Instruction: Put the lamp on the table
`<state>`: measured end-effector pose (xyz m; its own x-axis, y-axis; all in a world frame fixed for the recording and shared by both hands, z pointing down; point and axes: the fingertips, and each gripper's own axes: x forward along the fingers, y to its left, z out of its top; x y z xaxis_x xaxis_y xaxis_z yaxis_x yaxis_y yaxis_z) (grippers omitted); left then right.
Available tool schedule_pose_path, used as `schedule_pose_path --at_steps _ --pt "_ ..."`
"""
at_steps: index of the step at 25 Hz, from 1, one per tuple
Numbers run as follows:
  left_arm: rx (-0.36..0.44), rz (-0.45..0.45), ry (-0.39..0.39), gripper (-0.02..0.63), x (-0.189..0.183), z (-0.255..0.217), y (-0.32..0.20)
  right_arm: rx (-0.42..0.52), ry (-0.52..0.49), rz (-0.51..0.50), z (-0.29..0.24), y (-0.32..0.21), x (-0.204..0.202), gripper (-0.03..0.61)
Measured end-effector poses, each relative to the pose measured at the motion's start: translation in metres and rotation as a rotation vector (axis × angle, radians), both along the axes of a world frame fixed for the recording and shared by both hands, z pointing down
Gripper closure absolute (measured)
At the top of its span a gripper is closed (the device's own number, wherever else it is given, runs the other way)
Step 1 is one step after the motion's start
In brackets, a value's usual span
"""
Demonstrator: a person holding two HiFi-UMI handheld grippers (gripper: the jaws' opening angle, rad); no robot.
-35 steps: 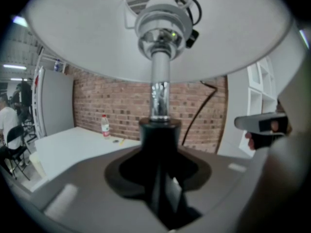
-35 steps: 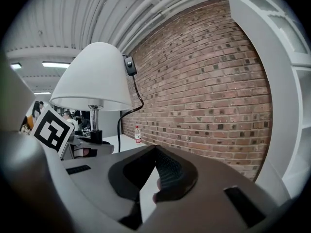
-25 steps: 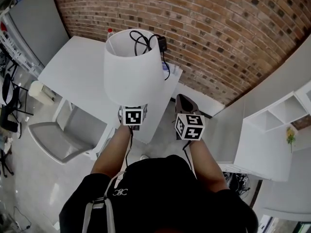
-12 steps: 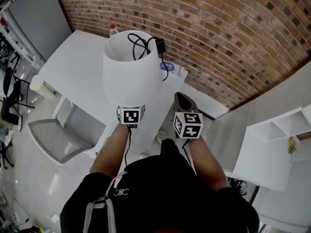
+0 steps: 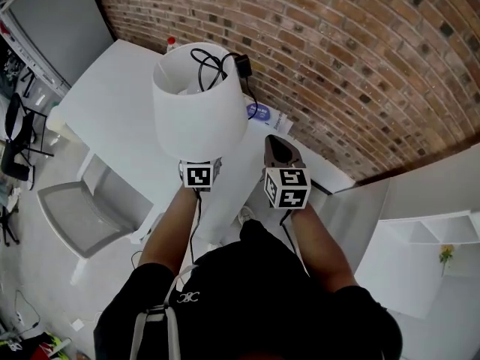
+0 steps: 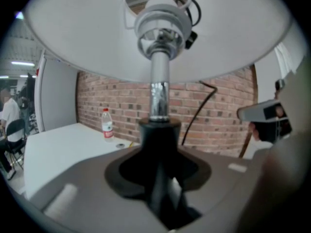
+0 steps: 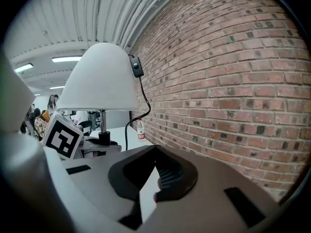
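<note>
The lamp has a white drum shade (image 5: 199, 103) with its black cord and switch (image 5: 244, 66) bundled inside the top. My left gripper (image 5: 201, 169) is shut on the black collar low on the chrome stem (image 6: 159, 96) and holds the lamp upright in the air, over the near edge of the white table (image 5: 112, 103). In the left gripper view the jaws clamp the collar (image 6: 159, 144) from both sides. My right gripper (image 5: 276, 147) hovers just to the right of the lamp, its jaws closed to a point with nothing in them (image 7: 154, 152). The lamp's foot is hidden.
A water bottle (image 5: 171, 43) stands at the table's far edge by the brick wall (image 5: 360, 58). A blue-printed item (image 5: 259, 112) lies on the table's right part. A grey chair (image 5: 75, 216) sits at the left, a white shelf unit (image 5: 427, 253) at the right.
The lamp and both grippers have moved forward, so the table and the wall sit closer under them. The grip on the lamp is unchanged.
</note>
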<state>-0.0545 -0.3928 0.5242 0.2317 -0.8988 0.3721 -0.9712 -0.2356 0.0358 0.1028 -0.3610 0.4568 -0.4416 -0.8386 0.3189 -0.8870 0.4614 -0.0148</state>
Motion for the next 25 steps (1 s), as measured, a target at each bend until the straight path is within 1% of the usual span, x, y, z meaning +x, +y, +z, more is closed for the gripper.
schedule_pose_path --at_steps 7,15,19,25 --pt "0.013 -0.041 -0.007 0.483 -0.001 0.017 -0.061 -0.038 0.026 -0.023 0.022 -0.051 0.015 0.58" --pt "0.014 -0.069 -0.022 0.483 -0.008 0.051 -0.126 -0.073 0.065 -0.088 0.051 -0.103 0.007 0.58" --pt "0.006 -0.097 -0.032 0.483 -0.015 0.07 -0.147 -0.1 0.078 -0.124 0.068 -0.118 0.0 0.58" --pt "0.0 -0.118 -0.024 0.485 -0.023 0.095 -0.165 -0.138 0.087 -0.126 0.09 -0.135 0.001 0.58"
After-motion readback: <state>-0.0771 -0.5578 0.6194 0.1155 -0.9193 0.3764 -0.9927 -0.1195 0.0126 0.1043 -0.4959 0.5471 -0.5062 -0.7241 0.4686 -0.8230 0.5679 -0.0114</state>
